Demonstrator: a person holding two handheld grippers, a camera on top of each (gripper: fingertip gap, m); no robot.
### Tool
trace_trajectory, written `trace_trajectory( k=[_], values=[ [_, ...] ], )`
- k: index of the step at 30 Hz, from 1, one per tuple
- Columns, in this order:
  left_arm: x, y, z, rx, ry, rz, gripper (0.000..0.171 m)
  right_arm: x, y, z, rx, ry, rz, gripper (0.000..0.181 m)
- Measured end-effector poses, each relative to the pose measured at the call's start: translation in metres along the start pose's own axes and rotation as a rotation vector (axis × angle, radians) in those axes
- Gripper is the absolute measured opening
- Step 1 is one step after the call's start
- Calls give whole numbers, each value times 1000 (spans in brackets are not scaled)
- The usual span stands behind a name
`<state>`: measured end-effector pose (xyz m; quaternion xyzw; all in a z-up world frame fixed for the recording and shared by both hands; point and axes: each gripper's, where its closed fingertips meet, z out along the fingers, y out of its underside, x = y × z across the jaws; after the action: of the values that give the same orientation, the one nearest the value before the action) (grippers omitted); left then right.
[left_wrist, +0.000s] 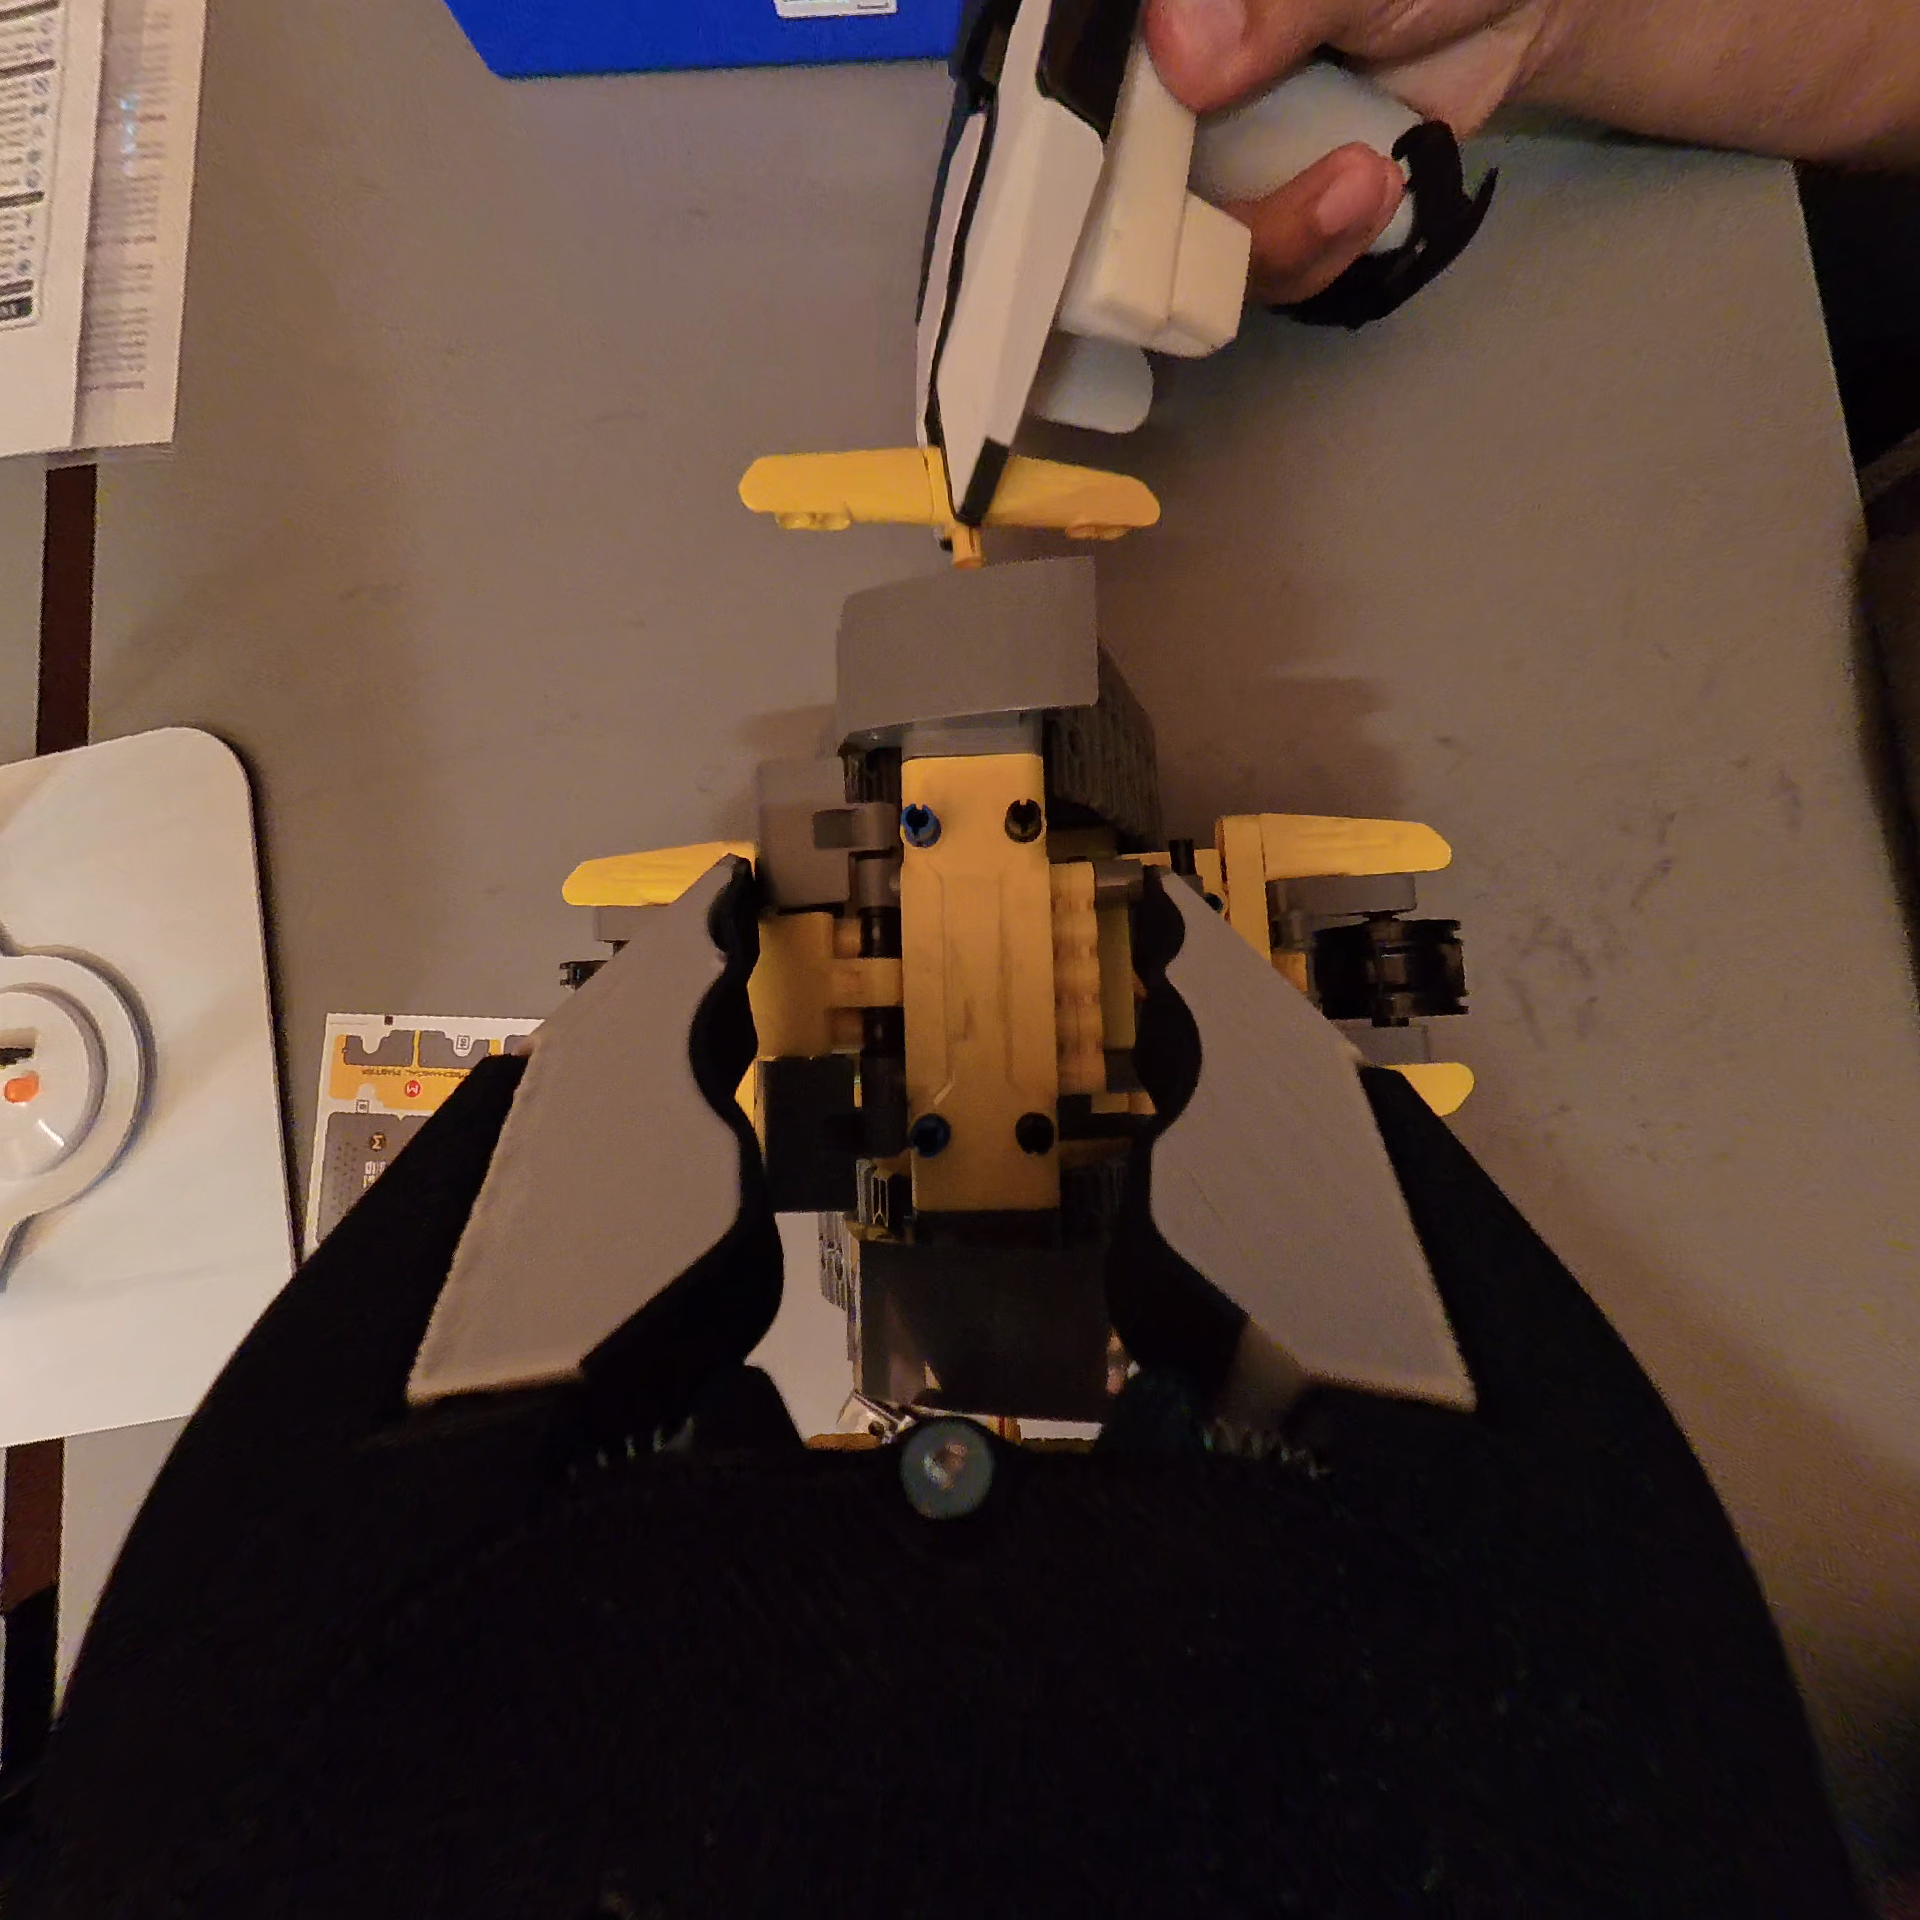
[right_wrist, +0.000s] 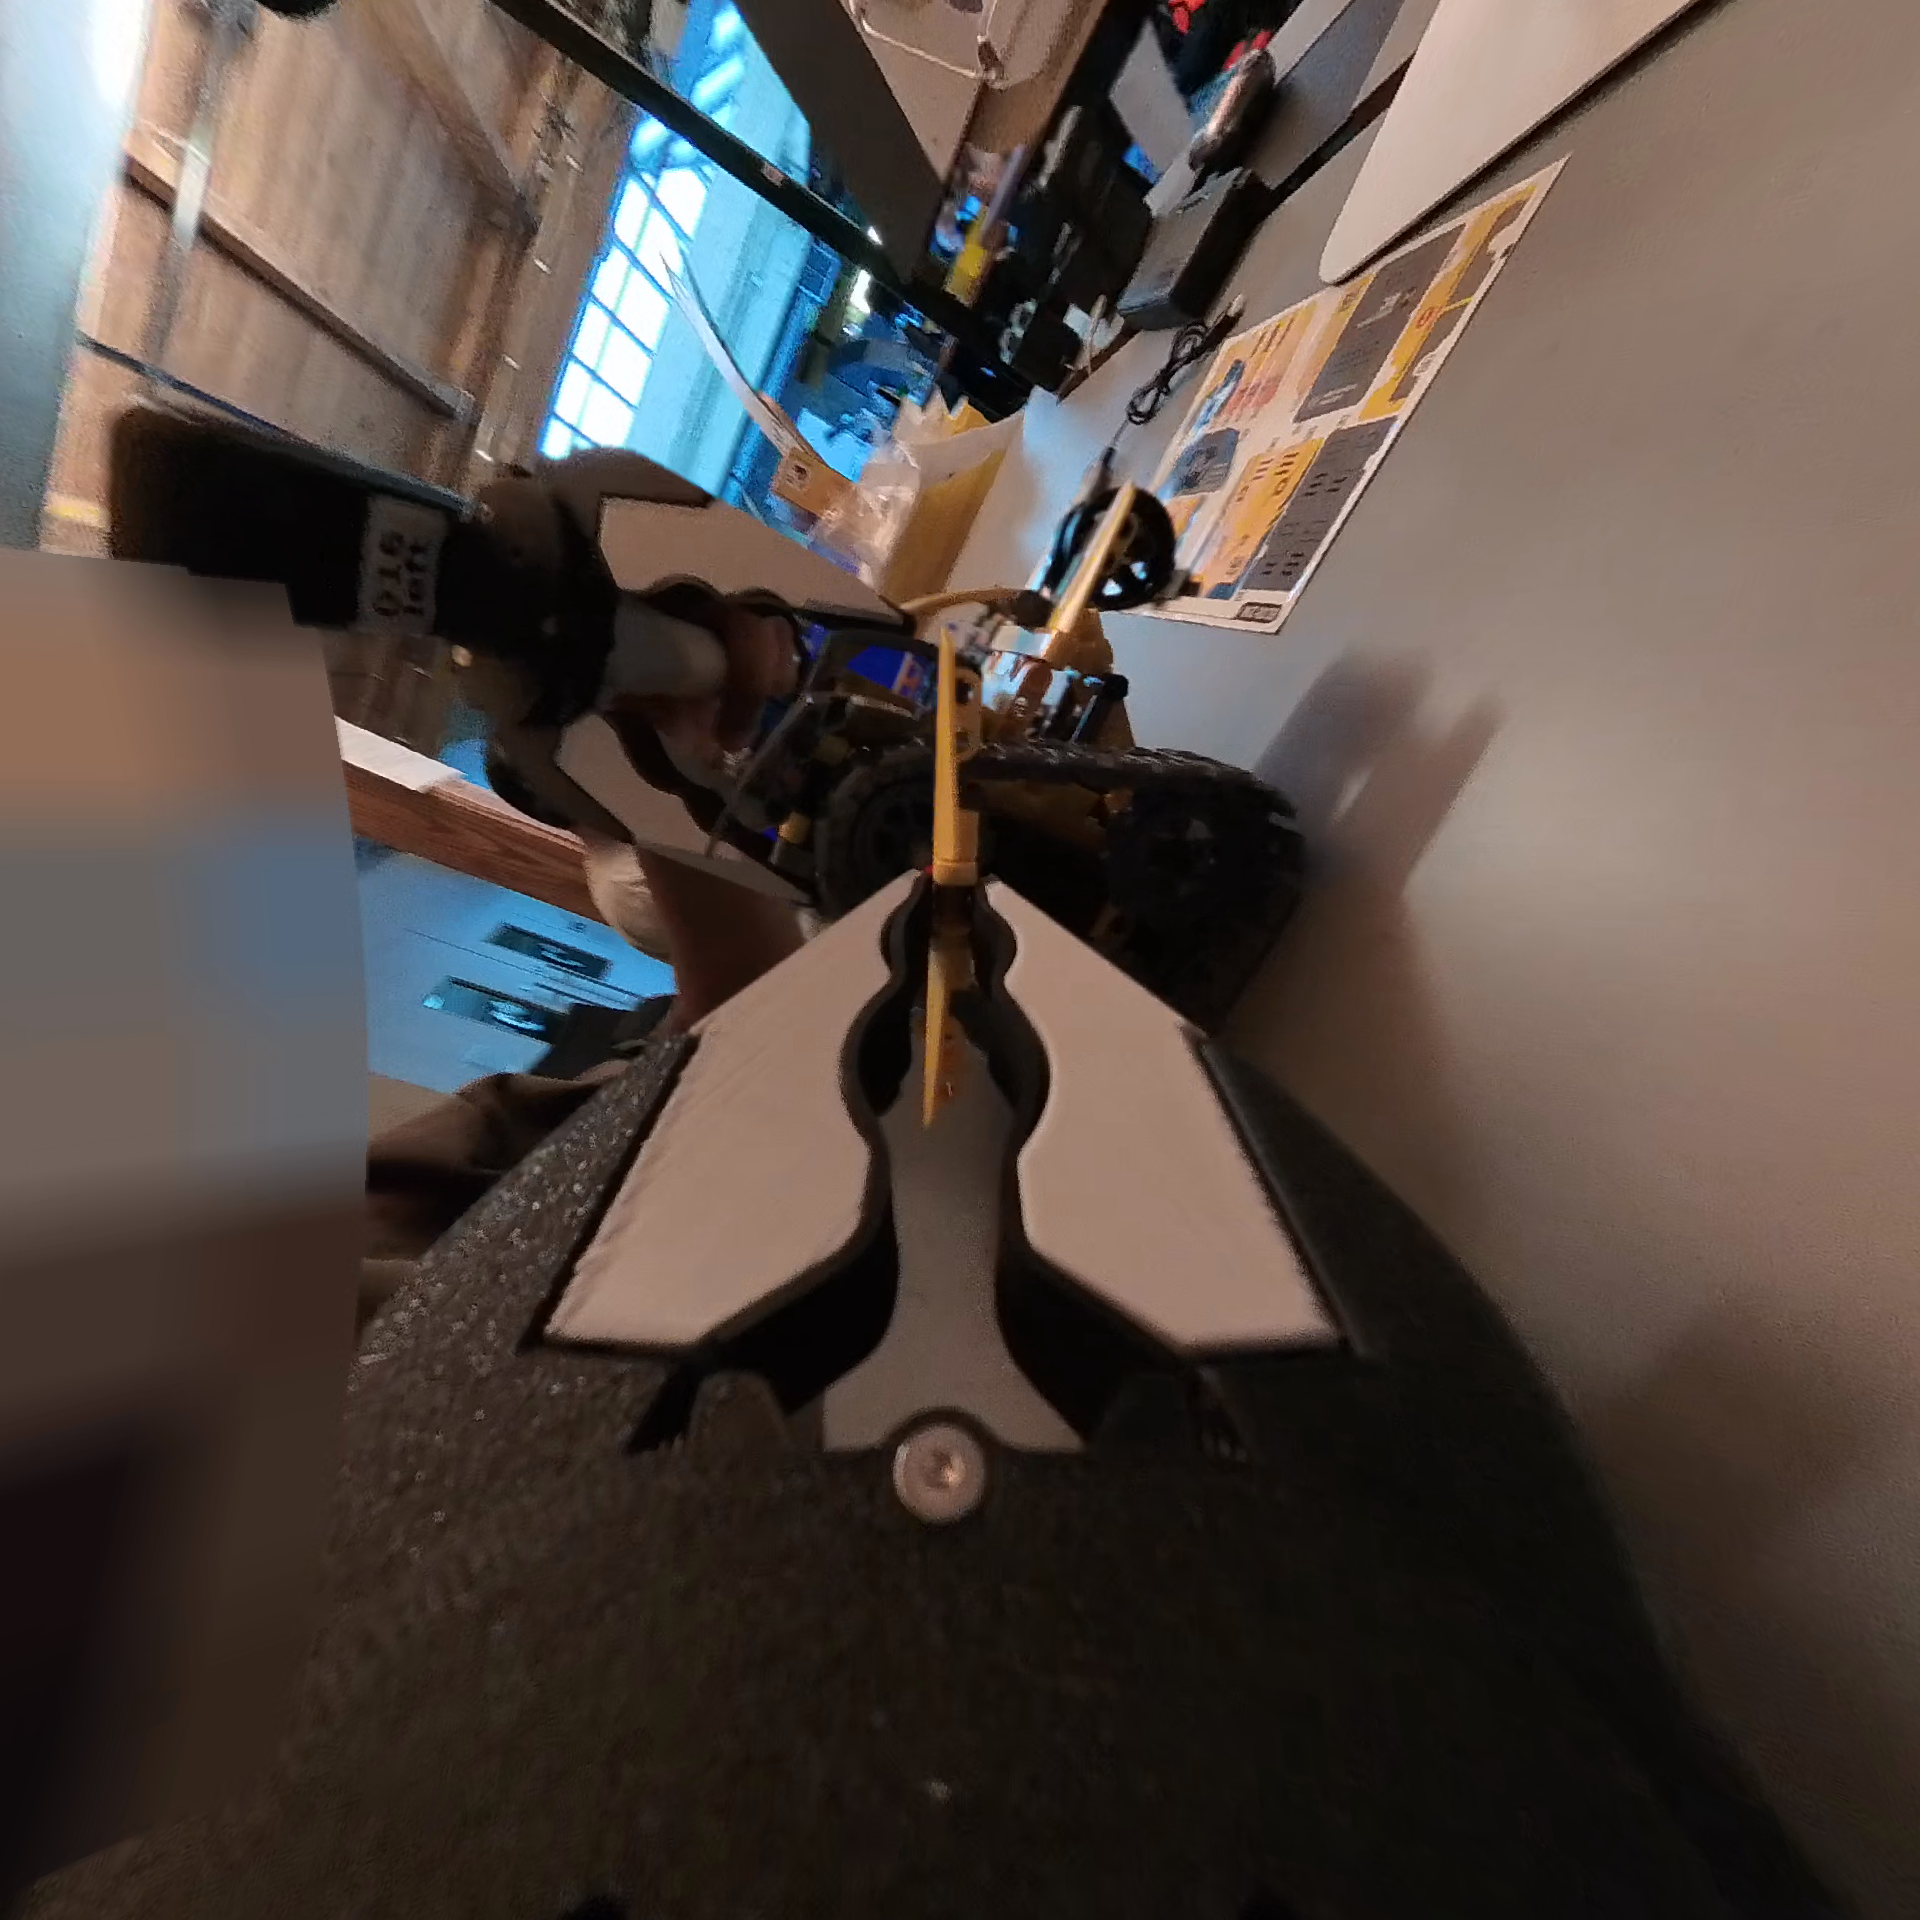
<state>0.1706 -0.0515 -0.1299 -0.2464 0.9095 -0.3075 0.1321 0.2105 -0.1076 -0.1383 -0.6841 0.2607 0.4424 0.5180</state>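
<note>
Left hand-held gripper clamping brick vehicle, right hand-held gripper pinching yellow piece

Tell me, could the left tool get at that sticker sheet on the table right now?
Probably not as things stand: the left tool is closed around the yellow brick-built vehicle, so it is occupied. The sticker sheet lies flat to its left, partly hidden under it.

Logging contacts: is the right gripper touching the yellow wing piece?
Touching. The right wrist view shows the right gripper with both fingertips closed on the thin yellow wing piece, no gap either side.
</note>
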Motion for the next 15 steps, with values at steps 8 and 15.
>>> trace_trajectory(
  k=[8, 15],
  values=[
    [0, 0, 0, 8, 3, 1, 71, -2, 1, 2, 4, -142, 211, 5],
    [0, 0, 0, 9, 0, -2, 71, 0, 1, 3, 8, -151, 231, 4]
  ],
)
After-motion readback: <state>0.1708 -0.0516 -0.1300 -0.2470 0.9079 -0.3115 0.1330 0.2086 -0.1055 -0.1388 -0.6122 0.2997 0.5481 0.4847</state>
